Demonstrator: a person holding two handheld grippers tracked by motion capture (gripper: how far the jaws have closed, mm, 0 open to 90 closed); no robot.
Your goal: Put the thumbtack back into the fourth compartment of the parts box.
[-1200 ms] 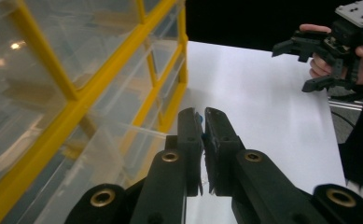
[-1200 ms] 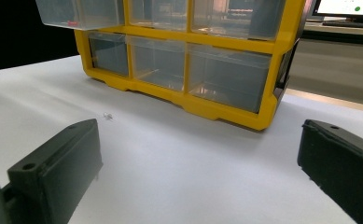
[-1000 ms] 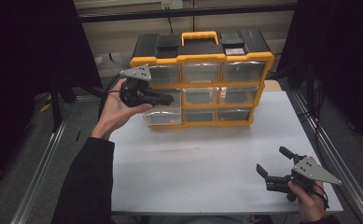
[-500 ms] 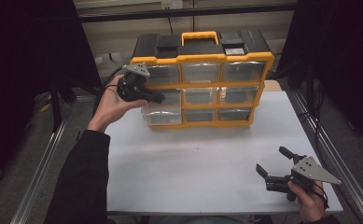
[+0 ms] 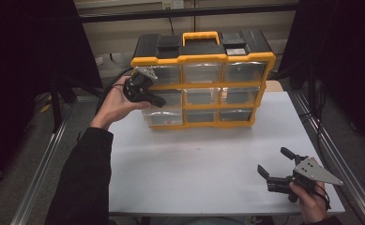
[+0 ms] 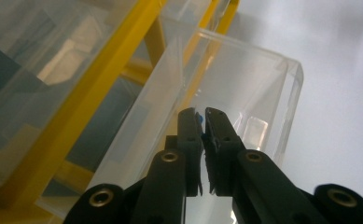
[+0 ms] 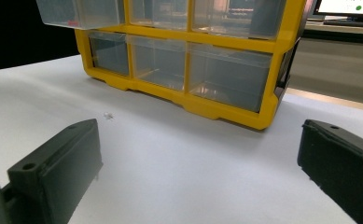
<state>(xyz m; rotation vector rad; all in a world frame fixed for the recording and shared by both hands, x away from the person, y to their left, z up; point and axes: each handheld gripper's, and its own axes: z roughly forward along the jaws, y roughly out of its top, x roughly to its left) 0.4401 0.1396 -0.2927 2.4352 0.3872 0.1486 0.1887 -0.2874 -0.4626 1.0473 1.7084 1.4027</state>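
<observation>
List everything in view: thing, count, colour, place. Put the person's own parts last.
Drawer organiser: one, yellow frame with black top and yellow handle, at the table's far edge.
Clear drawers: nine, transparent, three rows of three in the organiser's front.
Pulled-out drawer: one of the nine, bottom left, protruding forward.
Small blue item: one, pinched between the left gripper's jaws; too small to identify.
Tiny speck: one, pale, mid-table.
Table: one, white.
Left gripper: one, black, at the organiser's left column, over the pulled-out drawer, jaws closed.
Right gripper: one, black with grey plate, near the table's right front corner, jaws wide apart, holding nothing.
Hands: two, left and right, each gripping its tool; dark sleeve on the left arm.
</observation>
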